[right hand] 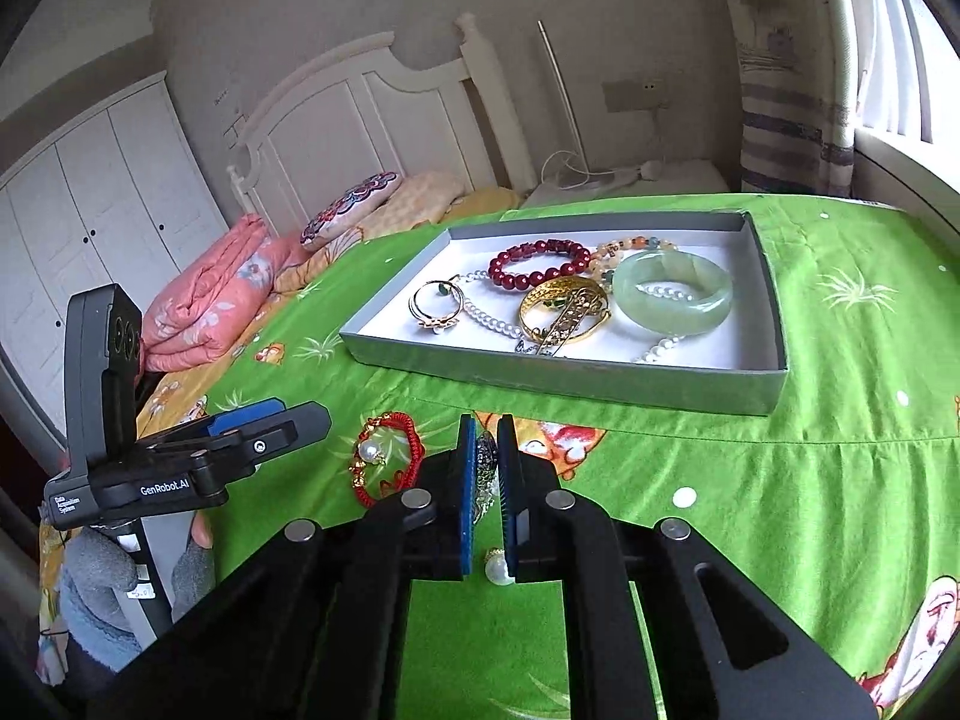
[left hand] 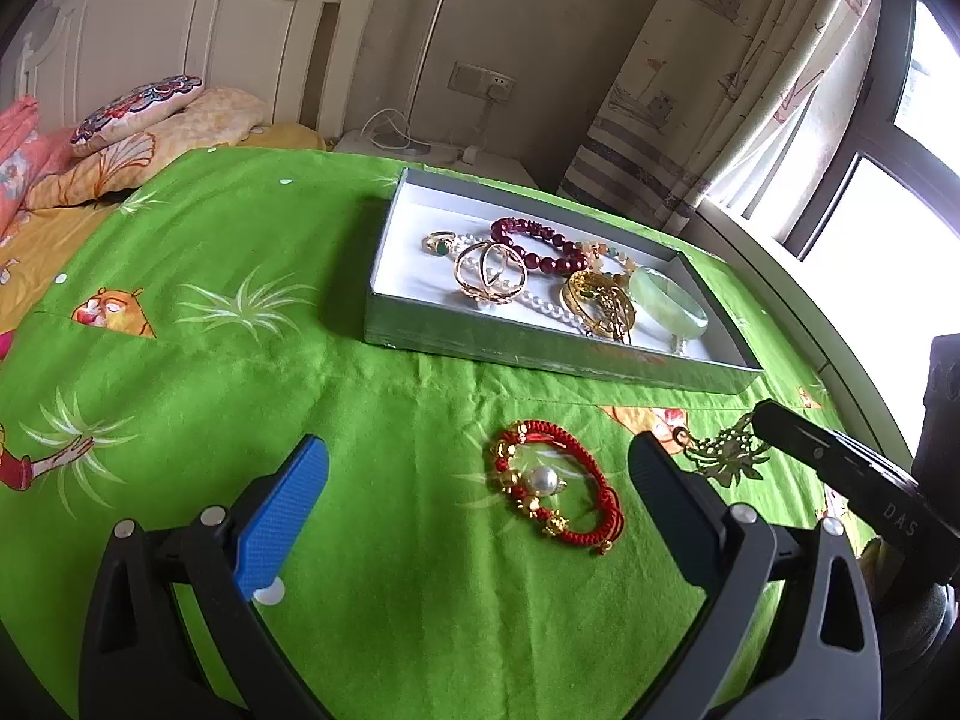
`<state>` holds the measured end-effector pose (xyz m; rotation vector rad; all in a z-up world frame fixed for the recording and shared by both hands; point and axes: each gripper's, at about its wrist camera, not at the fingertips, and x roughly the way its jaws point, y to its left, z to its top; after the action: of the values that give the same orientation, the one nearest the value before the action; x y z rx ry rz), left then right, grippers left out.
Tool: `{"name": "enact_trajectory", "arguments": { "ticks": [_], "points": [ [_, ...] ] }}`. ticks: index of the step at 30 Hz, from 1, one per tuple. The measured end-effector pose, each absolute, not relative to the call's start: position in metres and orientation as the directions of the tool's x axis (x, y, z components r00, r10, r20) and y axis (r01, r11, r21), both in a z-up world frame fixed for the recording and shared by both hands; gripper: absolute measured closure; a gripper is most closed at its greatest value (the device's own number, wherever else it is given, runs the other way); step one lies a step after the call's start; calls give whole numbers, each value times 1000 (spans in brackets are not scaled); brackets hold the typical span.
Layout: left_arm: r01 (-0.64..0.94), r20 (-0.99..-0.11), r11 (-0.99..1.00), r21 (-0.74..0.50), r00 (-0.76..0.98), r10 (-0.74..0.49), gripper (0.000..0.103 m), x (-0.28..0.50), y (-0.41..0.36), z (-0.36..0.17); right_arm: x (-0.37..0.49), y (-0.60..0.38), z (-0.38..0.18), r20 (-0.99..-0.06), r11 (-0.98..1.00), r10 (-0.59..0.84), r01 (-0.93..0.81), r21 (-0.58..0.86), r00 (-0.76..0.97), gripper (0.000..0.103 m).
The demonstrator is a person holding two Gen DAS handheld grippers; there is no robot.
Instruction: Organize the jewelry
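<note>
From the left wrist we see our left gripper (left hand: 474, 468) spread wide over a red braided cord bracelet (left hand: 555, 489) on the green printed bedsheet (left hand: 240, 396). The shallow grey cardboard box (left hand: 540, 354) holds a dark red bead bracelet (left hand: 534, 243), a pale green jade bangle (left hand: 672, 300) and a gold filigree bangle (left hand: 600, 303).

From the right wrist, our right gripper (right hand: 485, 468) is clamped on a gold leafy brooch (right hand: 485, 468), short of the box.

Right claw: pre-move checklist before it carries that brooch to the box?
1. Right claw shut on the brooch: ok.
2. Brooch clear of the sheet: cannot tell.
3. Box open, bare floor at its near left: ok.
4. Left claw open, off the path to the box: ok.
5. Red bracelet out of the box, on the sheet with a pearl: not ok.
</note>
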<state>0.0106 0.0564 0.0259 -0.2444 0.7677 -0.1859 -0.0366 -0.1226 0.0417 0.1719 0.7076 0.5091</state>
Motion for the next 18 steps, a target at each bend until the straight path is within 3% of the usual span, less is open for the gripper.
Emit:
{"name": "enact_trajectory", "arguments": {
  "ticks": [18],
  "points": [
    [44, -698, 950, -310, 667, -259, 4, 19, 63, 19, -52, -185, 49, -520, 861, 504, -349, 371, 690, 94]
  ]
}}
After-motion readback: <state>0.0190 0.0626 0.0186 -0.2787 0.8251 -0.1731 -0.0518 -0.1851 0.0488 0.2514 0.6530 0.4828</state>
